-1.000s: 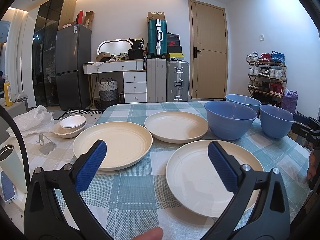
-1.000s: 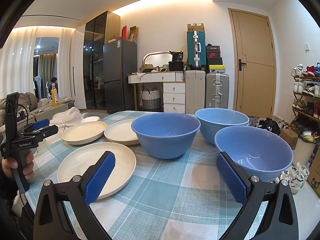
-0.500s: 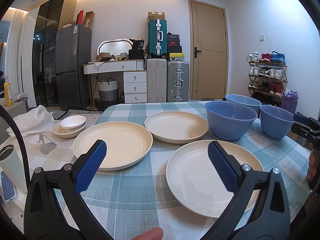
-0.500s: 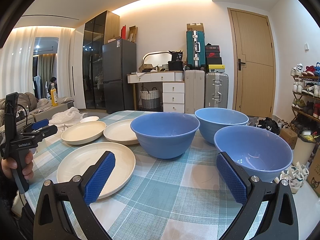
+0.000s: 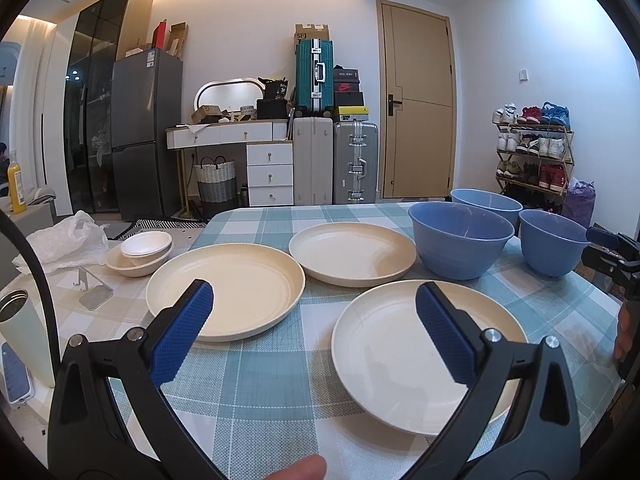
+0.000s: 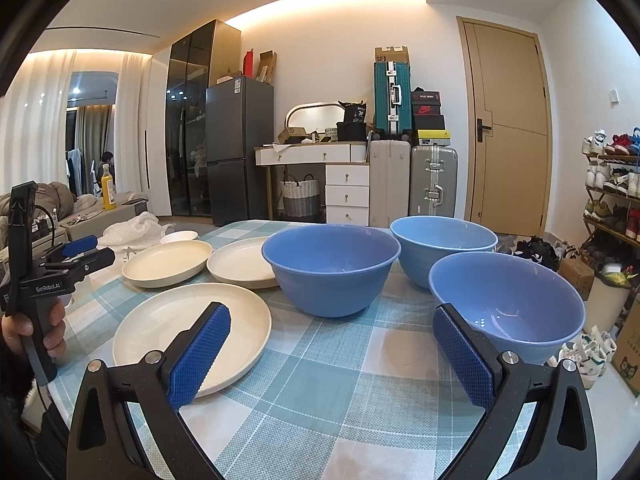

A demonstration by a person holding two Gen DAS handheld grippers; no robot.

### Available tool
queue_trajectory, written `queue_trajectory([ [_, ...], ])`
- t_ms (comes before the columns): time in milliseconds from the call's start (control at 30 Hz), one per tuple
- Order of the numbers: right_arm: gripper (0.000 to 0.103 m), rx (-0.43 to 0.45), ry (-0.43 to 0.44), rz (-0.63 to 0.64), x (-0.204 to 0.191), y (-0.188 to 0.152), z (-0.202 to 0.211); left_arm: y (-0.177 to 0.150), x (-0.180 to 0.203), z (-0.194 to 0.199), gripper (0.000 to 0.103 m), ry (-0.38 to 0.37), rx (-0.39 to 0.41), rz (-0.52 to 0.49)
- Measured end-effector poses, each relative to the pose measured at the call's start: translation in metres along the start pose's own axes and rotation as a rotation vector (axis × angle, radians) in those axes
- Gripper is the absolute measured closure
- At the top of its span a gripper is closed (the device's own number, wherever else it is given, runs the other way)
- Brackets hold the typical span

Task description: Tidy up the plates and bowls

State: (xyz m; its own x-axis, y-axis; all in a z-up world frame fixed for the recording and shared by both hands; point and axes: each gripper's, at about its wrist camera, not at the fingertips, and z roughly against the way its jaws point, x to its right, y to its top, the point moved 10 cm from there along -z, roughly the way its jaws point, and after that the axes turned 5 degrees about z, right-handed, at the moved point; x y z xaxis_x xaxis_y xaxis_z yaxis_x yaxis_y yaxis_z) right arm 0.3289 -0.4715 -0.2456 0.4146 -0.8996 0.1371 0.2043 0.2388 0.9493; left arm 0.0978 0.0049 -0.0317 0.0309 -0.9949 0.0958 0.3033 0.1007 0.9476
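3 cream plates [image 5: 224, 284] and 3 blue bowls [image 6: 332, 272] lie apart on the table [image 5: 264, 380]. My left gripper [image 5: 312, 332] and right gripper [image 6: 330, 354] gape empty. I should pinch the near plate [image 5: 404, 356] by its rim, level.

Checked tablecloth [image 5: 272, 364] appears woven cloth, matt; cream plates [image 5: 400, 360] smooth with dull sheen; blue bowls [image 6: 332, 276] smooth, slightly glossy plastic; blue pads [image 6: 200, 350] rough, knurled.
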Motion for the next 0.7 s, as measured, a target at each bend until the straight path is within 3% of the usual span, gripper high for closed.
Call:
queue_trajectory([
  [700,0.0,-0.002,0.0,-0.003,0.0032,0.0012,0.0002,0.0032,0.0042,0.0087,0.002,0.003,0.025,-0.009],
])
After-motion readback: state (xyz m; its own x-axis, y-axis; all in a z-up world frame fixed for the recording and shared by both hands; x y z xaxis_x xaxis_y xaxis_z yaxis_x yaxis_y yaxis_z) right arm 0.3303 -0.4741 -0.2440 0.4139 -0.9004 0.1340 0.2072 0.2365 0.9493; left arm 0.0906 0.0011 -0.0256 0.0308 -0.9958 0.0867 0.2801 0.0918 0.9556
